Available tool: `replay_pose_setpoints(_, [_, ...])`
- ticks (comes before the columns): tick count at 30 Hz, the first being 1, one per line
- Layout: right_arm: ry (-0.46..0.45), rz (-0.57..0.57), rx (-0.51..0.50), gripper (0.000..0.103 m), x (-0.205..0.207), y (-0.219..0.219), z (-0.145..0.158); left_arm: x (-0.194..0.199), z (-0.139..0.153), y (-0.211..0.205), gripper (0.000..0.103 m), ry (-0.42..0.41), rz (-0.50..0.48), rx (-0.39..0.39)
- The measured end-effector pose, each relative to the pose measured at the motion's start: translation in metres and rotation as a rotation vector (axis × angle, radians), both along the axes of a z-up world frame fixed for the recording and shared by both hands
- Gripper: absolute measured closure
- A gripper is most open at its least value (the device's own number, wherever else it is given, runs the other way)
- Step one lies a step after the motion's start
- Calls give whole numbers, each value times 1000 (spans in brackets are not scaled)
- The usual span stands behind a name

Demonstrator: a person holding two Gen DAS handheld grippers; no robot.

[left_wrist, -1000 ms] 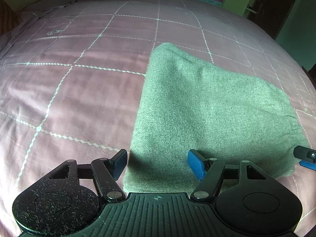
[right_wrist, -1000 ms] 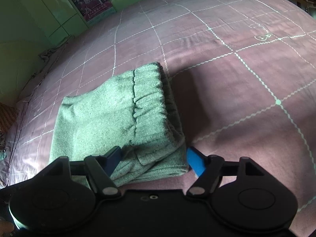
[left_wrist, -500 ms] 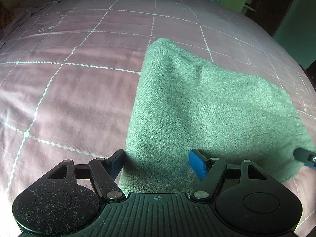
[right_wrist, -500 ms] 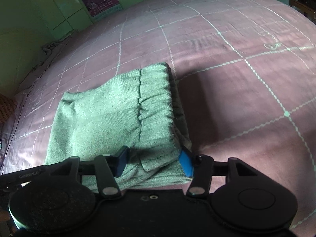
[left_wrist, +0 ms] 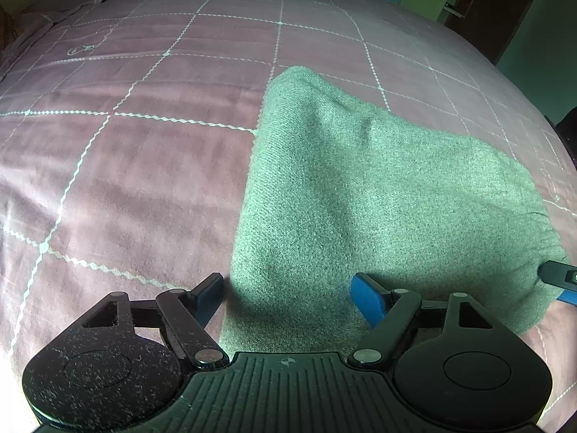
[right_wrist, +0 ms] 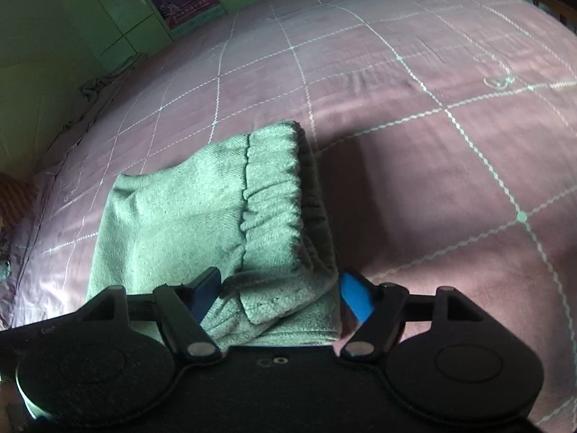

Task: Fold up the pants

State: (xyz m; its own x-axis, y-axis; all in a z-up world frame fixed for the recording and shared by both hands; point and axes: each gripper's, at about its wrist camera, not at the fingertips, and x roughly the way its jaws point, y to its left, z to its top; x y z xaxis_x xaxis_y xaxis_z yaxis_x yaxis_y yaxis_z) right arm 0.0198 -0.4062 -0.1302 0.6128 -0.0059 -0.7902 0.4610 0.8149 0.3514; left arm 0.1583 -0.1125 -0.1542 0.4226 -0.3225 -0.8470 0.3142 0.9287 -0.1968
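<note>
Pink checked bed [left_wrist: 126, 166] carries the green pants [left_wrist: 360, 198] folded into a thick stack (waistband on top); left gripper [left_wrist: 288, 294] and right gripper [right_wrist: 277, 294] jaws opening, straddling near corners, likely letting go after the fold

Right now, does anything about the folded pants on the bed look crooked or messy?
Mostly tidy. The green pants lie folded on the pink bedspread, but at the near waistband corner the layers do not line up: one flap sticks out over the layer below.
</note>
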Motion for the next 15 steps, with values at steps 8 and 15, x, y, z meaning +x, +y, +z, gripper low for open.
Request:
replay_pose_setpoints(8, [30, -1, 99, 20, 4, -12, -15, 11, -4, 5, 25, 48, -15, -45])
replay_pose_setpoints(15, [31, 17, 100, 24, 6, -9, -18, 22, -7, -3, 25, 56, -20, -59])
